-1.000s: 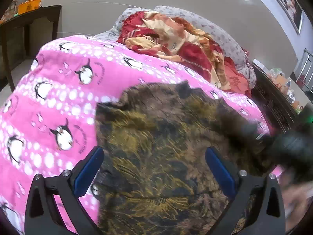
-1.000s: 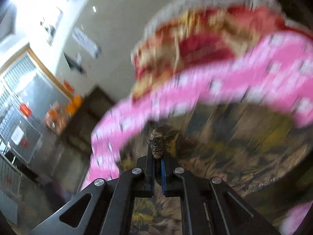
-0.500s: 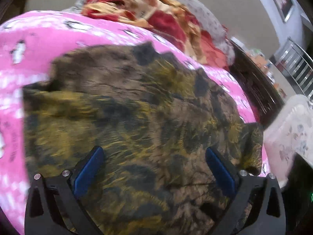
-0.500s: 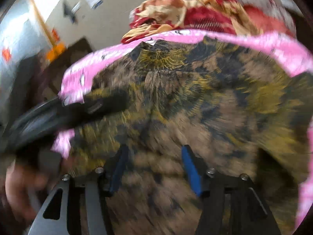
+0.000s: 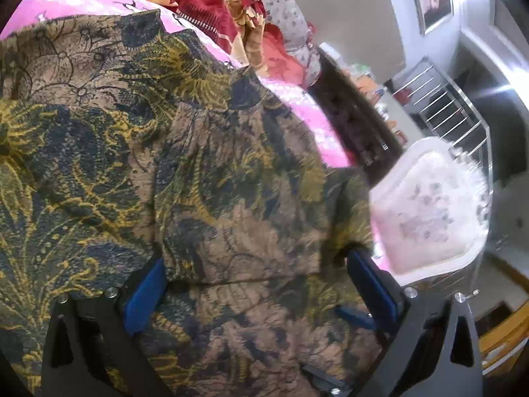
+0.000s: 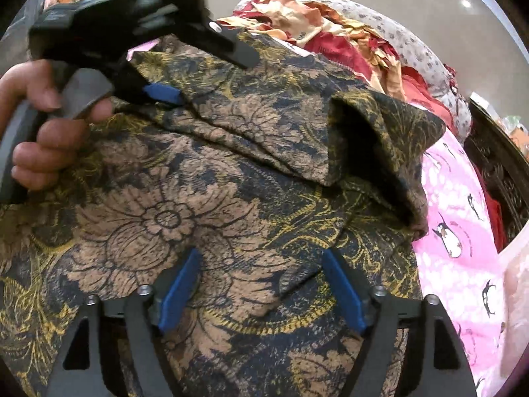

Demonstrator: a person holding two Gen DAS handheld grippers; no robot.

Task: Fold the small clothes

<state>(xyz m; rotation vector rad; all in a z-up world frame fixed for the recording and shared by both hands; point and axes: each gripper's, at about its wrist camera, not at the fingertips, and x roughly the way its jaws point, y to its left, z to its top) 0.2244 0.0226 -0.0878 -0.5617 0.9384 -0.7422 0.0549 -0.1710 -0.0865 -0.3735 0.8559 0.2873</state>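
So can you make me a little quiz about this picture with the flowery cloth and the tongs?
1. True or false: the flowery brown garment lies on a pink penguin blanket.
2. What colour are the pads on the right tongs? A green, B blue, C red.
3. Fill in: a person's hand holds the left ____.

Key: 1 true. 2 B; those tongs are opening, nothing pinched between them. 3 tongs.
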